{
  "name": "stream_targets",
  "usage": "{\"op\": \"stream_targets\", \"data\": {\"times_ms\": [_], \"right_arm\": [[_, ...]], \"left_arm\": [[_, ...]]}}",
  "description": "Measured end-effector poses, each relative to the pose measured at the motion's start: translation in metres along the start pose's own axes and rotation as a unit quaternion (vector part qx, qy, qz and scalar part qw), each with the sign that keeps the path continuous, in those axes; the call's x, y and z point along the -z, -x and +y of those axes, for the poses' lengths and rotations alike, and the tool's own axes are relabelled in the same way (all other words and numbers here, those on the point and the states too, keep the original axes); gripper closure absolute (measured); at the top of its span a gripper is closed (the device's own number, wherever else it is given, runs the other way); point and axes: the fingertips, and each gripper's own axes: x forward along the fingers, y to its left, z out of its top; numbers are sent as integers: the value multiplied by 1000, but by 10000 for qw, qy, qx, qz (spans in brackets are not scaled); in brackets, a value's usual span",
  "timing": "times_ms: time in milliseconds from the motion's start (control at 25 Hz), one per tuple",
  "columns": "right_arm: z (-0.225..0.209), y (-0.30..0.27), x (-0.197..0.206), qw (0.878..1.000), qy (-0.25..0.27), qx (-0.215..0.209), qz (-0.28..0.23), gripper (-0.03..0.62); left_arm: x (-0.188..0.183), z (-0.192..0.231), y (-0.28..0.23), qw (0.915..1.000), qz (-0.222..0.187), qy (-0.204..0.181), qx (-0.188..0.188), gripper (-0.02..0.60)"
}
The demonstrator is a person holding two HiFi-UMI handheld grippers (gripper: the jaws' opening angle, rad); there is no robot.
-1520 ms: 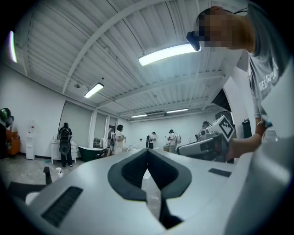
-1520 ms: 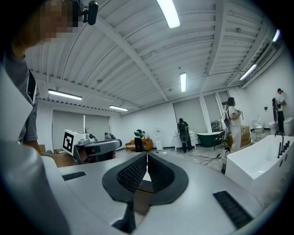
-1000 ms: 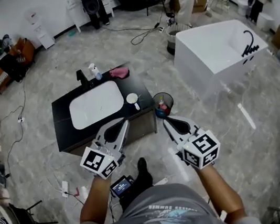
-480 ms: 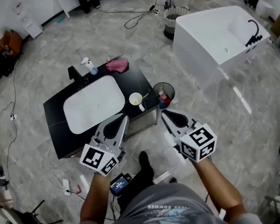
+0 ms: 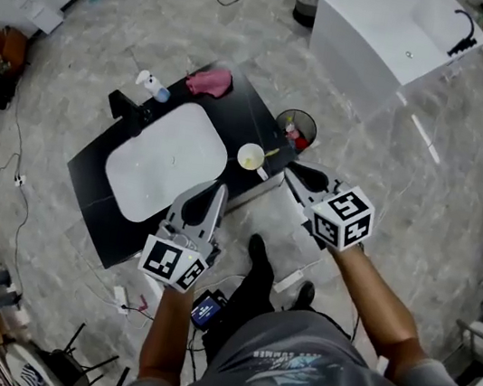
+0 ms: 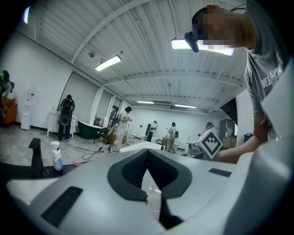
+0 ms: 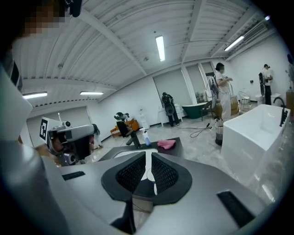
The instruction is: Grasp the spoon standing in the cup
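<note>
A white cup (image 5: pixel 250 156) stands near the right front edge of the black counter (image 5: pixel 246 110), with a thin yellowish spoon handle (image 5: pixel 271 152) sticking out to its right. My right gripper (image 5: pixel 292 176) points at the cup from the right, a short way off it. Its jaws are opening, with a narrow gap and nothing between the pads (image 7: pixel 158 172). In its own view the right gripper (image 7: pixel 146 153) faces the counter. My left gripper (image 5: pixel 215 194) hovers over the counter's front edge, left of the cup. In its own view the left gripper (image 6: pixel 147 151) is shut and empty.
A white sink basin (image 5: pixel 166 161) fills the counter's middle, with a black faucet (image 5: pixel 123 106), a spray bottle (image 5: pixel 152 86) and a pink cloth (image 5: pixel 209 80) behind it. A black waste bin (image 5: pixel 296 131) stands right of the counter. A white bathtub (image 5: pixel 397 30) lies farther back.
The head view has shifted toward the counter. Both grippers have come closer to it, the right one nearer the cup, the left one now over the counter's front edge.
</note>
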Motion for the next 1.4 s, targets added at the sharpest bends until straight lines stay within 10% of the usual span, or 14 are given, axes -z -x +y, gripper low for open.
{"op": "stream_targets", "data": {"times_ms": [960, 1400], "right_arm": [[-59, -109, 90, 9915, -565, 434, 1084, 468], [-54, -102, 75, 9935, -449, 499, 919, 560]], "left_arm": [[51, 82, -31, 9980, 347, 520, 27, 580], [46, 78, -18, 9985, 255, 486, -54, 580]]}}
